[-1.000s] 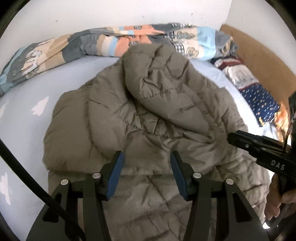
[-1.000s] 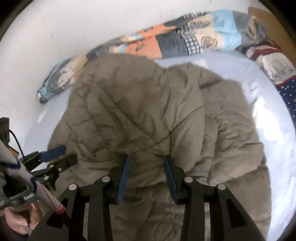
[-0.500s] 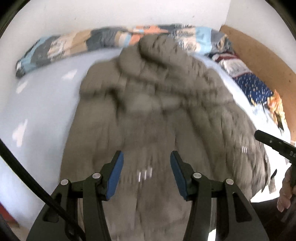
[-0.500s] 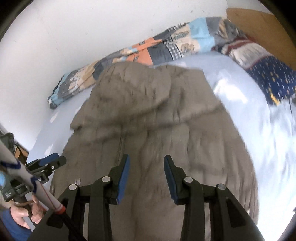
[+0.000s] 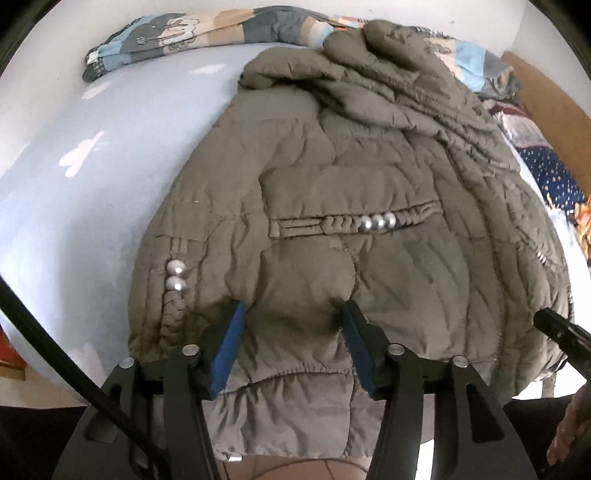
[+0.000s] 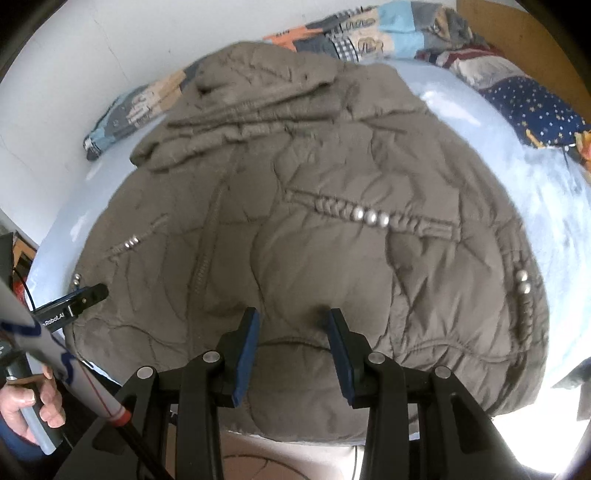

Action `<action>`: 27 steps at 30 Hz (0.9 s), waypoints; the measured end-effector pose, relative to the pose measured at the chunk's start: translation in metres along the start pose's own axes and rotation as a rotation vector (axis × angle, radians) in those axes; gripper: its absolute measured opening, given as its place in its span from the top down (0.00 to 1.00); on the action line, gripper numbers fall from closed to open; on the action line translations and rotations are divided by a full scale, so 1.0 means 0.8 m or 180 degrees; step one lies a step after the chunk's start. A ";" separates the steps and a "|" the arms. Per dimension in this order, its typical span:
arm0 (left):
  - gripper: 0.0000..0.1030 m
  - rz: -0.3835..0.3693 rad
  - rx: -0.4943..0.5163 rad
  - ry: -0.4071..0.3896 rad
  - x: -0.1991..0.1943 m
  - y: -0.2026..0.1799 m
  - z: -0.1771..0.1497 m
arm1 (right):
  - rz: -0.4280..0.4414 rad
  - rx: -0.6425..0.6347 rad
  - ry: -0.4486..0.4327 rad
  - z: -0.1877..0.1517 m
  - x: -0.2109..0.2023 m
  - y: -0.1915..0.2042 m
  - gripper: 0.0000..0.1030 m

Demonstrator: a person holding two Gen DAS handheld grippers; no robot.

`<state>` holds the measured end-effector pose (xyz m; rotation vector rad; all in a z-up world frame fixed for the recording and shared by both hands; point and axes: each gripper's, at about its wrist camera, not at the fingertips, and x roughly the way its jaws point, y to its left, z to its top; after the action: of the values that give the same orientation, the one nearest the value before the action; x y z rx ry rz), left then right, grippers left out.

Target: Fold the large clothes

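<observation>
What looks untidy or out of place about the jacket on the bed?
The jacket lies mostly flat, but its hood end is bunched against the rolled blanket, and its hem hangs over the bed's near edge.

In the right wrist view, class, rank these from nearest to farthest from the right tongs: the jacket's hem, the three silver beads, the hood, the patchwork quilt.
1. Hem, between the right tongs.
2. Beads, mid-jacket, right of centre.
3. Hood, jacket's far end.
4. Quilt, against the wall.
</observation>
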<state>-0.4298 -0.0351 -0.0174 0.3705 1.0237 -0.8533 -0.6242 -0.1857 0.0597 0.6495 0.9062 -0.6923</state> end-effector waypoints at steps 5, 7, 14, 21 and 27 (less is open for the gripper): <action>0.33 0.0193 0.0292 -0.0111 0.012 -0.021 -0.009 | -0.0071 -0.0057 0.0105 -0.001 0.017 0.002 0.60; 0.31 0.0285 0.0401 -0.0189 0.014 -0.026 -0.015 | -0.0133 -0.0049 0.0162 -0.003 0.026 0.001 0.59; 0.28 0.0357 0.0484 -0.0361 0.015 -0.031 -0.025 | -0.0169 -0.0076 0.0203 -0.007 0.035 0.003 0.58; 0.21 0.0512 0.0465 -0.0310 0.020 -0.035 -0.022 | -0.0164 -0.0118 0.0226 -0.006 0.039 0.003 0.54; 0.19 0.0621 0.0414 -0.0339 0.022 -0.038 -0.024 | -0.0129 -0.0126 0.0195 -0.011 0.039 0.003 0.50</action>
<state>-0.4606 -0.0501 -0.0390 0.5212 0.8212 -0.7570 -0.6128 -0.1860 0.0291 0.6213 0.9899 -0.6920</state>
